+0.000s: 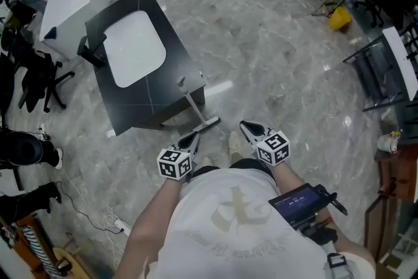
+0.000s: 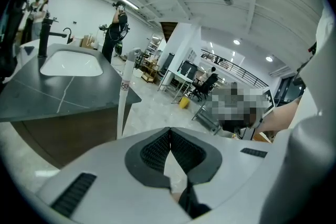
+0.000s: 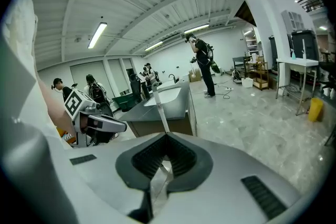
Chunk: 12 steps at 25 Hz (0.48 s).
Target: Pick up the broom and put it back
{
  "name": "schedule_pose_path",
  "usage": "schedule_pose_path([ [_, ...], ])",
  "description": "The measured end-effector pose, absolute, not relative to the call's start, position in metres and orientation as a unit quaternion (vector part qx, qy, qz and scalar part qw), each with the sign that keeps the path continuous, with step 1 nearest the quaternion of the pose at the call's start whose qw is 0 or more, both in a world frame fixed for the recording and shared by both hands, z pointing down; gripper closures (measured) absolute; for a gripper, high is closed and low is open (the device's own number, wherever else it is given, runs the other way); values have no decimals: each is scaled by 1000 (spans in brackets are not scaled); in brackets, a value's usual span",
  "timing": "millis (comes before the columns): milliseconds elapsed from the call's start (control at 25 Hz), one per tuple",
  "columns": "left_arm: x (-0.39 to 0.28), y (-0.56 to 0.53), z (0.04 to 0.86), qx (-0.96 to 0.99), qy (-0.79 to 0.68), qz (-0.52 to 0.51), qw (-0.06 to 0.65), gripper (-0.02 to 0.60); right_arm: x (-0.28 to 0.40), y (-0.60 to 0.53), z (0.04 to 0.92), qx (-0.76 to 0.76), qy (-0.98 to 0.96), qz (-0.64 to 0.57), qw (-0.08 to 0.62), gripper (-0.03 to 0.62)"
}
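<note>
Right, nearest me both tools hang low in front of my torso. The left gripper (image 2: 169, 130) is clenched on nothing, its jaws meeting at the tips. The right gripper (image 3: 167, 136) is likewise pressed closed and empty. Just past them at 12 o'clock the broom (image 1: 196, 106) stands untouched, its head on the floor (image 1: 261, 62) and its white handle leaning against the near corner of the counter (image 1: 175, 70). That dark counter runs off toward 11 o'clock, with a white sink (image 1: 134, 49) set in its top. Far out at 2 o'clock sits a yellow container (image 1: 339, 18).
</note>
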<state>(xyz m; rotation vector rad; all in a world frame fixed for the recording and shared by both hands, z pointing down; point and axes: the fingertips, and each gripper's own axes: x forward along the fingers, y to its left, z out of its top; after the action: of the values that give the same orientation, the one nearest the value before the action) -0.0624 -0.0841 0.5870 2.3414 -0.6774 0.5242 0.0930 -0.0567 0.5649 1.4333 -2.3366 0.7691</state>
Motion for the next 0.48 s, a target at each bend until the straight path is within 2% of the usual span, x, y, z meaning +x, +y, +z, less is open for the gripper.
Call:
schedule_pose_path([
  [480, -28, -110, 605, 869, -294, 211, 339, 569, 119, -97, 586, 440, -834, 290, 167, 577],
])
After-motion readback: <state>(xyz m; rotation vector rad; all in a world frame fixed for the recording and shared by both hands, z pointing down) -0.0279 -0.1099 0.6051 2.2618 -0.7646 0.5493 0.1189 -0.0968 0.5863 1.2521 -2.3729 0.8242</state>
